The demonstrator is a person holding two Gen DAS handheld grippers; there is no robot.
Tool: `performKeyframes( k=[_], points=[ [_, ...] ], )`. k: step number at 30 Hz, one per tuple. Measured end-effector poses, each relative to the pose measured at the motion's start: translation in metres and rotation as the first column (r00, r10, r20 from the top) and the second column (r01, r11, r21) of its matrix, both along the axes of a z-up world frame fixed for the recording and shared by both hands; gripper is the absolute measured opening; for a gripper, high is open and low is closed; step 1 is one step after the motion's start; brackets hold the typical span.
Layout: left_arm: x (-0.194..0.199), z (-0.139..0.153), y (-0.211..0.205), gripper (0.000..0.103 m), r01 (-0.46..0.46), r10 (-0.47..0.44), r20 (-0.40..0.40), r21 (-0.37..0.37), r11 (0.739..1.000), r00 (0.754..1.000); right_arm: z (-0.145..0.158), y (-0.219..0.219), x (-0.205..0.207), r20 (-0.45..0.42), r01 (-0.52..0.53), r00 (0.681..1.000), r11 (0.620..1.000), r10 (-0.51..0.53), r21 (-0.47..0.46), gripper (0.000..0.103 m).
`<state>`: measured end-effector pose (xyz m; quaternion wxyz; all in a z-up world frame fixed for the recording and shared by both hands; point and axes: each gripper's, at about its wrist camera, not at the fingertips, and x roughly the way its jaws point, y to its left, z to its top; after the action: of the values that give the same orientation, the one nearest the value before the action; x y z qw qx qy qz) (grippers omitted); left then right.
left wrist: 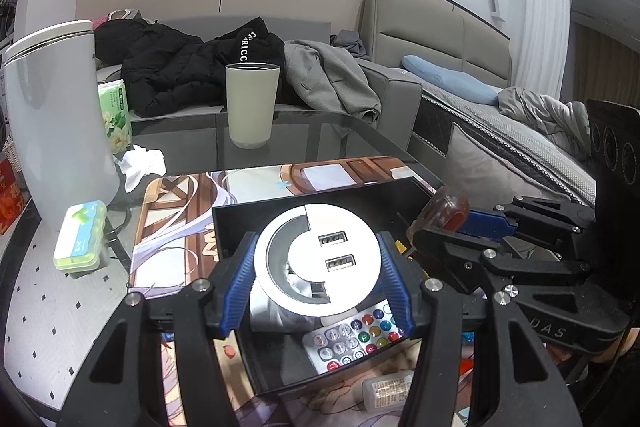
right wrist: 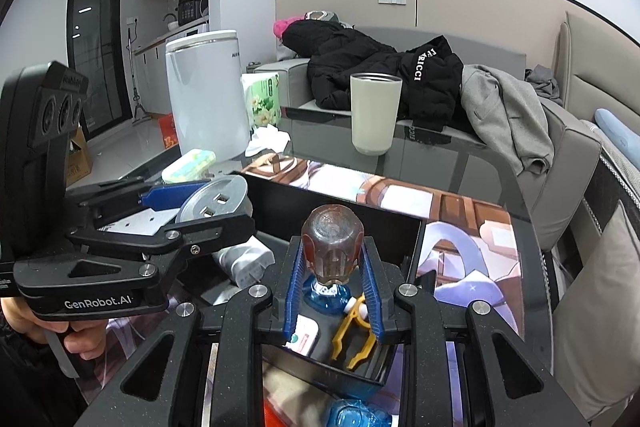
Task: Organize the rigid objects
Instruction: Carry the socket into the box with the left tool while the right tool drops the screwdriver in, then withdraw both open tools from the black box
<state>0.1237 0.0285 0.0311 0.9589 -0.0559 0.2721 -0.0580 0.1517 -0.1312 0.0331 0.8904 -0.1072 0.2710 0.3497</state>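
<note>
My left gripper (left wrist: 316, 267) is shut on a round white USB socket disc (left wrist: 316, 259), held over a black open box (left wrist: 400, 195). Under the disc, a white remote with coloured buttons (left wrist: 356, 339) lies in the box. My right gripper (right wrist: 332, 259) is shut on the brown translucent handle of a screwdriver (right wrist: 332, 243), also above the black box (right wrist: 360, 215). Below it lie a blue-handled tool (right wrist: 328, 297) and a yellow clip (right wrist: 354, 331). Each gripper shows in the other's view: the right gripper (left wrist: 448, 223) beside the disc, the left gripper (right wrist: 212, 207) holding the disc (right wrist: 218, 201).
The box sits on a printed mat (left wrist: 180, 211) on a glass table (left wrist: 320, 135). A beige cup (left wrist: 252, 103), a tall white canister (left wrist: 56, 115), a green tissue pack (left wrist: 116, 115), crumpled tissue (left wrist: 142, 163) and a green-white case (left wrist: 80, 235) stand further back. A small bottle (left wrist: 388, 387) lies near me.
</note>
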Motion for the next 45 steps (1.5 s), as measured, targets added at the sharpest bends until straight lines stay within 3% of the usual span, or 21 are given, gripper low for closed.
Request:
performKeyframes(
  k=[16, 26, 29, 33, 38, 43, 45],
  points=[
    [0.005, -0.006, -0.012, 0.057, 0.005, -0.004, -0.004, 0.078, 0.997, 1.000, -0.008, -0.003, -0.005, -0.020, 0.009, 1.000, 1.000, -0.009, -0.025, 0.027],
    [0.005, -0.006, -0.014, 0.058, 0.008, -0.007, -0.010, 0.079, 0.997, 1.000, -0.003, -0.012, -0.008, -0.003, 0.028, 1.000, 0.999, -0.028, -0.017, 0.029],
    [0.004, -0.006, -0.014, 0.059, 0.006, -0.005, -0.015, 0.075, 0.997, 1.000, -0.002, -0.018, -0.010, 0.004, 0.038, 0.999, 0.999, -0.038, -0.012, 0.034],
    [0.000, -0.005, -0.014, 0.072, -0.004, 0.005, -0.019, 0.061, 0.998, 1.000, 0.001, -0.026, -0.018, 0.022, 0.050, 0.999, 0.999, -0.050, -0.005, 0.045],
    [-0.008, -0.002, -0.013, 0.080, -0.014, 0.015, -0.026, 0.041, 0.999, 1.000, 0.005, -0.035, -0.024, 0.033, 0.066, 0.997, 0.998, -0.066, 0.010, 0.053],
    [-0.020, 0.001, -0.015, 0.095, -0.003, 0.004, -0.011, 0.034, 0.999, 1.000, 0.007, -0.042, -0.030, 0.040, 0.080, 0.996, 0.996, -0.081, 0.031, 0.084],
    [-0.025, 0.003, -0.016, 0.100, -0.010, 0.010, -0.003, 0.035, 0.999, 1.000, 0.008, -0.045, -0.033, 0.047, 0.092, 0.994, 0.995, -0.094, 0.031, 0.090]
  ],
)
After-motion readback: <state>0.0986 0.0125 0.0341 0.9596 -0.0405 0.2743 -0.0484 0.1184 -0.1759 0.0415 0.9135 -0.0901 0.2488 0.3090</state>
